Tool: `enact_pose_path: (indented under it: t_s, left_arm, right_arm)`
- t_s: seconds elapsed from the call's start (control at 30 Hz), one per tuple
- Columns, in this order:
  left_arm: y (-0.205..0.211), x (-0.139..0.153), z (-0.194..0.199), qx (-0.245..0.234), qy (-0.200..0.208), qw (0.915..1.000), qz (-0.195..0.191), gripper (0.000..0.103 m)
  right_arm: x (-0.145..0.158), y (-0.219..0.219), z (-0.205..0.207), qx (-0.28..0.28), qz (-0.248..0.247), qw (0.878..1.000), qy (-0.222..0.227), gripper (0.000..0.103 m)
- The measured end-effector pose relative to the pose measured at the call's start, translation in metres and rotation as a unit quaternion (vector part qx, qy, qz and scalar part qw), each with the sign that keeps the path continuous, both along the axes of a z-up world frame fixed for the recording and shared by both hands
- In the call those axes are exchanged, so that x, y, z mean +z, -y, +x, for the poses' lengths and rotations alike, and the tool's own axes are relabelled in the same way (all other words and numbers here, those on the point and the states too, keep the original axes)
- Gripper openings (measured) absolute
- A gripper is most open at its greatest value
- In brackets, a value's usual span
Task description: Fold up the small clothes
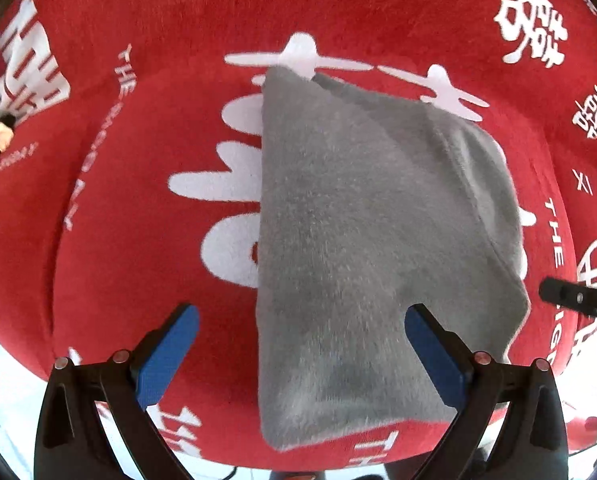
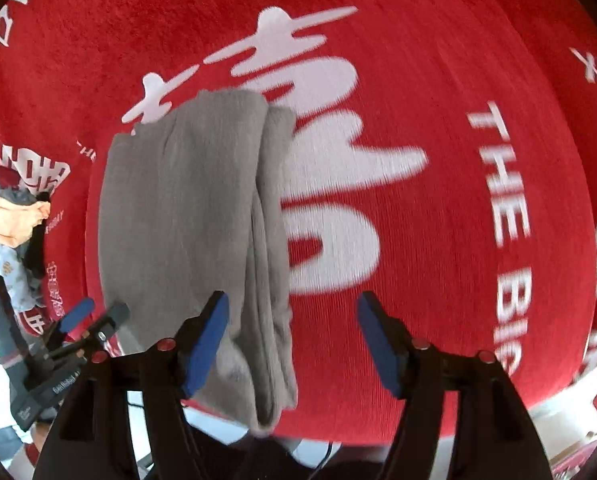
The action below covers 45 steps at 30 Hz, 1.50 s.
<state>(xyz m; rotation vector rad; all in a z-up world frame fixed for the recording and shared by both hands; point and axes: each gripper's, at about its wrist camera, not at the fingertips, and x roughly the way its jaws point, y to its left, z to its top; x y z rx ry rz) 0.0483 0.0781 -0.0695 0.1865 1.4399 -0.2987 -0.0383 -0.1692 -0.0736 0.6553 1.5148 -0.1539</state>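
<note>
Now the folded grey cloth [image 1: 362, 240] lies flat on the red blanket [image 1: 158, 40], both grippers' jaws spread and empty, its near end hanging over the edge at 6 o'clock.

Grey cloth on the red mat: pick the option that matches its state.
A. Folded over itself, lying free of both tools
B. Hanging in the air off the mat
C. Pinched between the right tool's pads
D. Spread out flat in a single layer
A: the grey cloth lies on the red mat with layered edges showing, and the left tool and right tool both stand open, pressing nothing.
</note>
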Motion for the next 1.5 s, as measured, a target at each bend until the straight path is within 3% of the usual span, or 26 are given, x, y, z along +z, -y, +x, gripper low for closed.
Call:
enact_pose_path:
  t_s: [0.3, 0.47, 0.53, 0.6, 0.77, 0.9, 1.07, 1.2, 1.5]
  left_arm:
    - [-0.005, 0.042, -0.019, -0.024, 0.001, 0.9997, 0.003, 0.103]
    - [-0.006, 0.066, -0.023, -0.036, 0.001, 0.9993, 0.011, 0.103]
    - [-0.008, 0.072, -0.023, -0.035, -0.006, 0.9993, 0.009, 0.103]
    - [-0.011, 0.078, -0.024, -0.031, -0.006, 0.9994, 0.010, 0.103]
    - [-0.017, 0.097, -0.029, -0.034, -0.003, 0.9993, 0.014, 0.103]
    - [-0.022, 0.113, -0.034, -0.041, 0.006, 0.9990, 0.015, 0.103]
    - [-0.033, 0.126, -0.038, -0.032, -0.017, 0.9993, -0.005, 0.103]
    - [-0.040, 0.140, -0.042, -0.033, -0.012, 0.9993, -0.014, 0.103]
    - [-0.046, 0.159, -0.040, -0.036, -0.008, 0.9993, -0.007, 0.103]
  right_arm:
    - [0.039, -0.014, -0.024, -0.024, -0.023, 0.999, 0.005, 0.080]
    - [0.070, -0.023, -0.024, -0.027, -0.045, 0.998, 0.039, 0.084]
    - [0.081, -0.027, -0.023, -0.025, -0.048, 0.997, 0.047, 0.093]
    - [0.092, -0.034, -0.019, -0.015, -0.061, 0.997, 0.053, 0.094]
    - [0.117, -0.063, -0.007, 0.069, -0.168, 0.983, 0.042, 0.094]
    - [0.127, -0.080, -0.007, 0.104, -0.208, 0.972, 0.017, 0.094]
    - [0.139, -0.092, -0.013, 0.096, -0.182, 0.979, 0.009, 0.094]
    - [0.149, -0.101, -0.017, 0.088, -0.153, 0.984, 0.017, 0.094]
    - [0.167, -0.114, -0.017, 0.095, -0.154, 0.983, 0.030, 0.094]
